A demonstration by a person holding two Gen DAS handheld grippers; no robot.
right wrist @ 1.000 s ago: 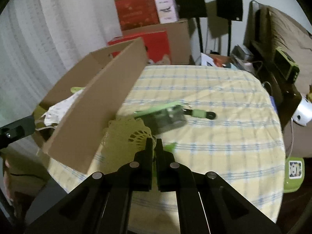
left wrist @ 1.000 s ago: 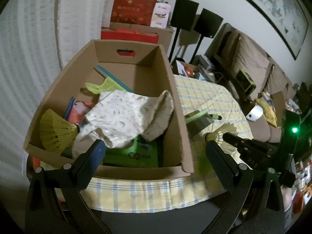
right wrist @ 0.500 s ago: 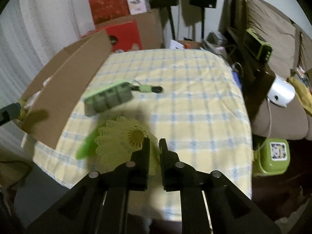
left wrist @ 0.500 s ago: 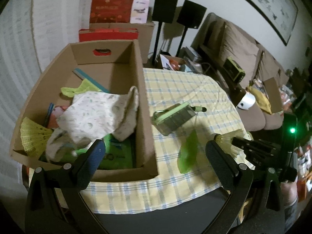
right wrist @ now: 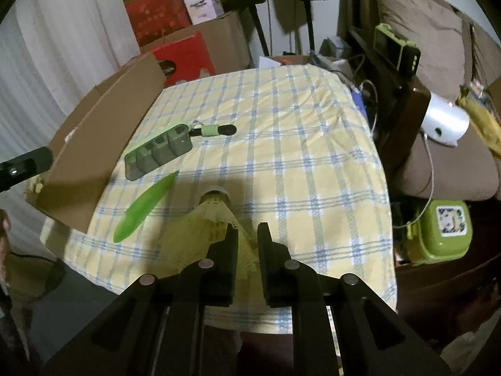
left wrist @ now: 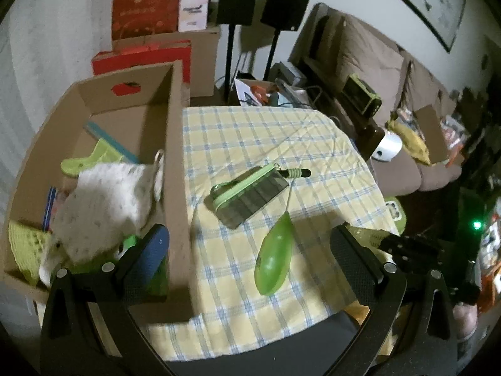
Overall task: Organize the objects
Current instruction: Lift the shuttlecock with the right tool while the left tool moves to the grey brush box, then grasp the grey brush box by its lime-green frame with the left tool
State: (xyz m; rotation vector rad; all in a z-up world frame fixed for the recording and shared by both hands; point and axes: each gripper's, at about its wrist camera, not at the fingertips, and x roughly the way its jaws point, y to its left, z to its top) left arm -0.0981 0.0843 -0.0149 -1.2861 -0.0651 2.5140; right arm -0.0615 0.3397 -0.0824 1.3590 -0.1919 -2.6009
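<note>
The right gripper [right wrist: 245, 235] jaws have just been parting around the yellow shuttlecock [right wrist: 216, 216], a second ago clamped tight, setting it on the counter [right wrist: 297, 144] right of the cardboard box [right wrist: 103, 144], while the left gripper [left wrist: 250, 247] hangs wide open and empty.

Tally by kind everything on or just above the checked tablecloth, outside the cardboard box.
Yellow shuttlecock: 1
Green leaf-shaped piece: 1
Grey-green case, with a keyring piece attached: 1
Total: 3
</note>
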